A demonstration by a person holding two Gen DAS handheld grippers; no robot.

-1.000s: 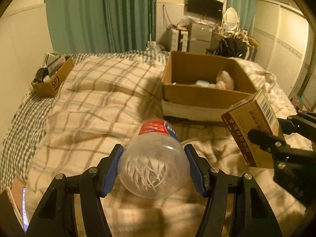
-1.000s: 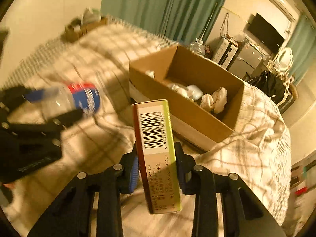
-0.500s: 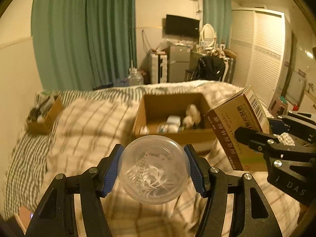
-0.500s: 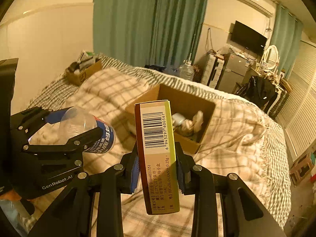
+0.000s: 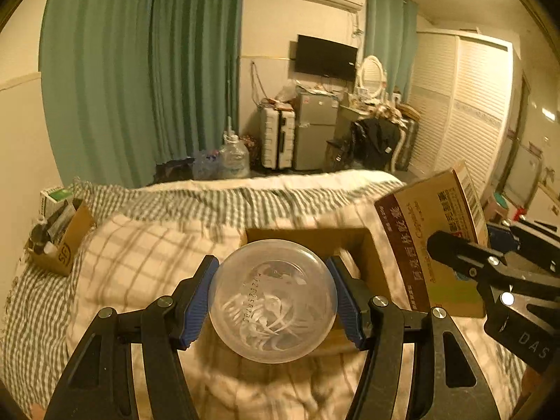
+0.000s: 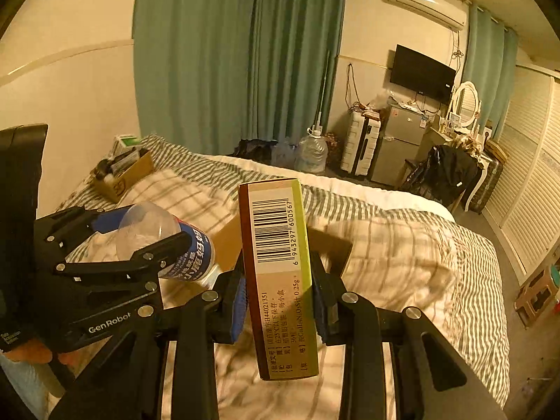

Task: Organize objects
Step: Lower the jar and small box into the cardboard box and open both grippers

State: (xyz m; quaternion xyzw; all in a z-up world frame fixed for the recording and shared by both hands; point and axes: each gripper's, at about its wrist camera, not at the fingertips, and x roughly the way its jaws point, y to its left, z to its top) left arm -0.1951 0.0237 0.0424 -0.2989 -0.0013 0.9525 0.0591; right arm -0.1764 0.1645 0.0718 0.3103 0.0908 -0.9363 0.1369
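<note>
My left gripper (image 5: 273, 297) is shut on a clear plastic bottle (image 5: 273, 301), whose round base faces the camera; in the right wrist view the bottle (image 6: 164, 238) shows a blue label and lies between the left gripper's (image 6: 140, 245) fingers. My right gripper (image 6: 280, 301) is shut on a brown and green medicine carton (image 6: 280, 273) with a barcode, held upright. That carton (image 5: 430, 241) appears at the right of the left wrist view, in the right gripper (image 5: 472, 259). An open cardboard box (image 5: 315, 241) lies on the bed behind the bottle, mostly hidden.
A checked blanket (image 5: 140, 262) covers the bed. A small cardboard box (image 5: 59, 241) with odds and ends sits at the bed's far left. Beyond the bed stand green curtains (image 5: 140, 87), water jugs (image 5: 234, 157), a suitcase, a small fridge (image 5: 315, 133) and white louvred doors.
Both grippers have risen with their loads and tipped up, so the room fills more of each view. The cardboard box has slid down behind the bottle and carton.
</note>
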